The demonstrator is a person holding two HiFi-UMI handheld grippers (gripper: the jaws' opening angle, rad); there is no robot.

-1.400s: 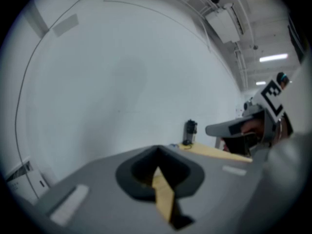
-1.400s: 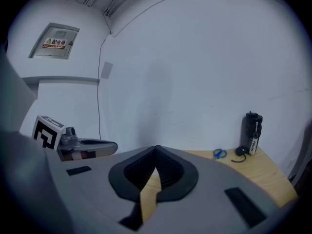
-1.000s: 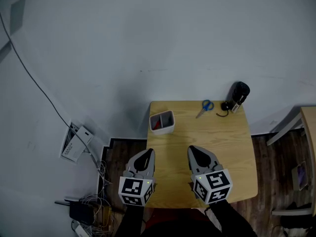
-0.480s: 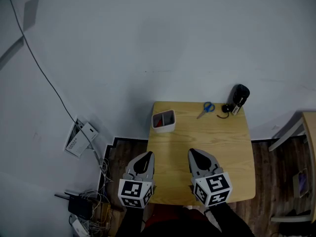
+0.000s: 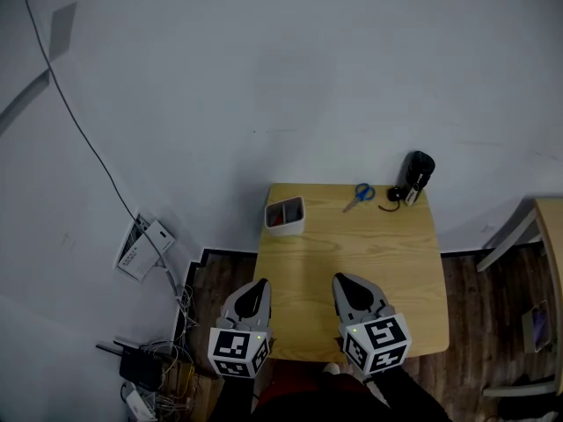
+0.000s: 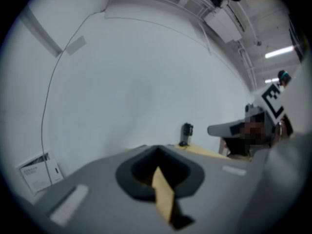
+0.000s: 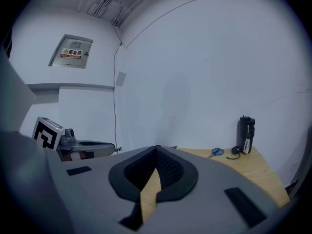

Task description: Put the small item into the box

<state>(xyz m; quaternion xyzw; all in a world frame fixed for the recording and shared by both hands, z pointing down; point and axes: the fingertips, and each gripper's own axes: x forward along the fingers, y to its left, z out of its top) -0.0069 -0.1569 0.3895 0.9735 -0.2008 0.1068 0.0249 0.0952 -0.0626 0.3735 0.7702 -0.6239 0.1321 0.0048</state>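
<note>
- While I eased both grippers back toward the near edge, nothing on the table shifted; the left gripper (image 5: 256, 288) and right gripper (image 5: 345, 282) were pinched closed, empty.
- Ahead of the left gripper, the small white open box (image 5: 297, 218) held a red item (image 5: 278, 221): if that was the small item, it lay where wanted.
- Far ahead of the right gripper, blue-handled scissors (image 5: 358, 193) and a black cylindrical flask (image 5: 418, 172) sat on the pale wooden table (image 5: 352, 244); white wall (image 5: 264, 77) beyond, tangled cables (image 5: 158, 372) left.

we've got our left hand-held gripper (image 6: 156, 149) with jaws pressed together, nothing between them. past it a black bottle (image 6: 187, 129) stands on the wooden surface (image 6: 201, 149), white wall (image 6: 146, 82) behind.
</note>
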